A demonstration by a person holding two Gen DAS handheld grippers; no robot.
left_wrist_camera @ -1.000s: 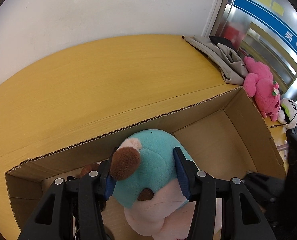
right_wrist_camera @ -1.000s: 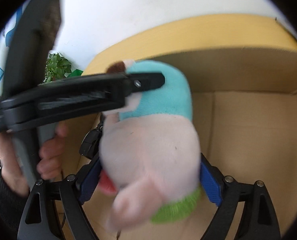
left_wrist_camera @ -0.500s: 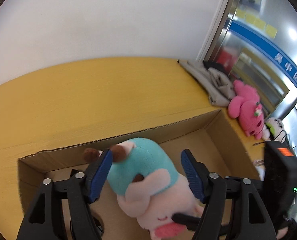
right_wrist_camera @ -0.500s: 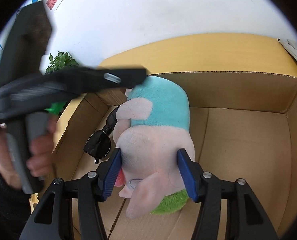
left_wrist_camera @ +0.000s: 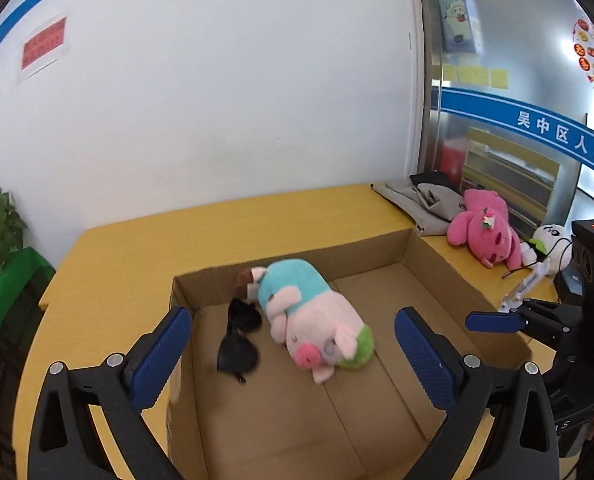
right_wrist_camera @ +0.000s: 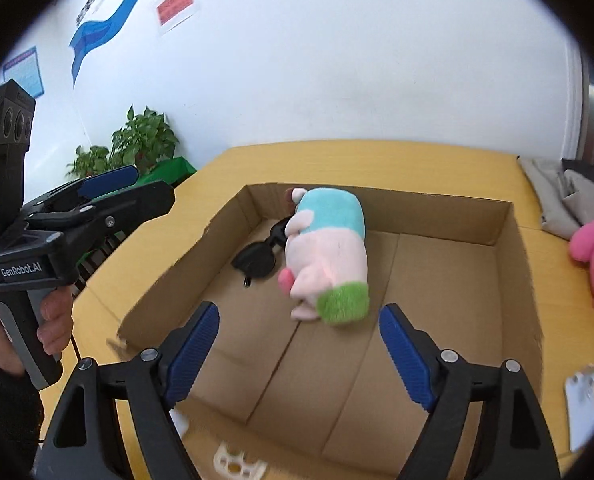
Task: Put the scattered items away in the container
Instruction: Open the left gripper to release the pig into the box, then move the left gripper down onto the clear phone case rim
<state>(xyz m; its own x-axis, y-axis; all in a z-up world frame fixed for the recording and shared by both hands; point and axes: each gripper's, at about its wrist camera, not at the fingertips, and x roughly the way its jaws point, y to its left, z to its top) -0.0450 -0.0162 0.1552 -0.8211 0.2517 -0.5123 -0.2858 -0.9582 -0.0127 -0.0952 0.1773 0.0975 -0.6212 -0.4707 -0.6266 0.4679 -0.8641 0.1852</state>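
Note:
A cardboard box (left_wrist_camera: 297,254) stands open on the yellow table (left_wrist_camera: 137,256). On its floor lies a plush pig (left_wrist_camera: 313,316) with a teal back and a green end, on its side. Black sunglasses (left_wrist_camera: 239,336) rest against it. My left gripper (left_wrist_camera: 292,314) hovers above the box's near left side, its jaws opening wide, nothing between them. My right gripper (right_wrist_camera: 301,312) is above the box's near edge, jaws also opening and empty. From the right wrist, the pig (right_wrist_camera: 329,248) and sunglasses (right_wrist_camera: 257,258) lie ahead, and the left gripper (right_wrist_camera: 109,184) is at the left, held by a hand.
A pink plush (left_wrist_camera: 485,236), a white plush (left_wrist_camera: 549,240) and a grey cloth (left_wrist_camera: 421,200) lie on the table right of the box. Potted plants (right_wrist_camera: 137,144) stand beyond the left table edge. A small white plastic piece (right_wrist_camera: 237,458) lies in front of the box.
Both grippers have let go of the plush pig and drawn back and upward. The pig now lies on the box floor beside the sunglasses. Both sets of jaws stand wider.

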